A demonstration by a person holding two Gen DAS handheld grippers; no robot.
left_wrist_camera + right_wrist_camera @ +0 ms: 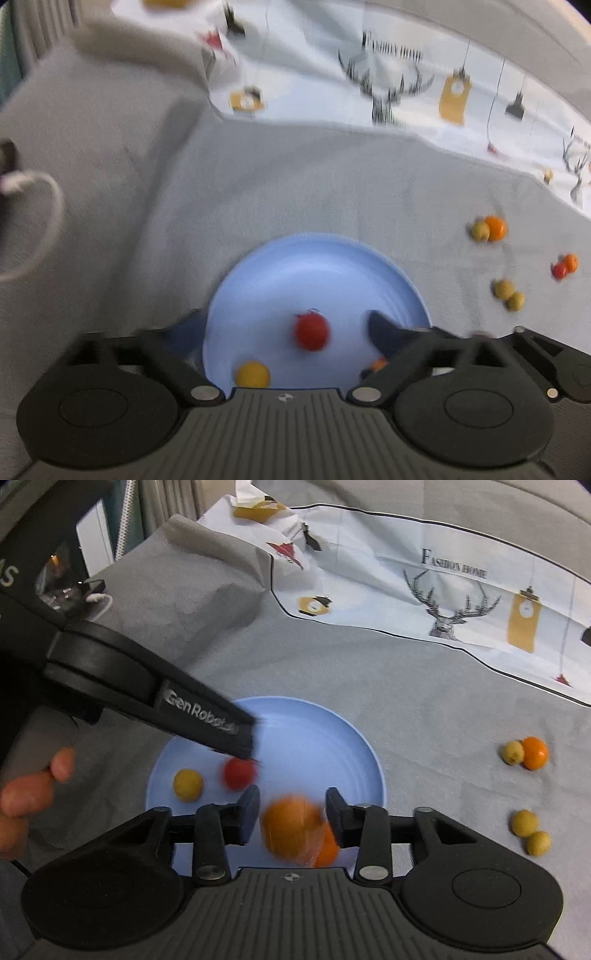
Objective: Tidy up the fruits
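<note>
A light blue plate (317,266) lies on the grey cloth; it also shows in the right wrist view (314,738). On it are a red fruit (311,331), a yellow fruit (253,374) and a bit of an orange fruit (378,364). My left gripper (284,328) is open above the plate, the red fruit between its fingers but apart from them. In the right wrist view the left gripper (236,738) hangs over the red fruit (239,773), beside the yellow fruit (188,785). My right gripper (291,814) is open, with a blurred orange fruit (290,829) between its fingers over the plate.
Loose fruits lie on the cloth to the right: a yellow-green one with an orange one (526,752), two yellow-green ones (532,832), and a red one with an orange one (564,266). A white printed cloth (443,572) lies behind. A hand (29,794) is at left.
</note>
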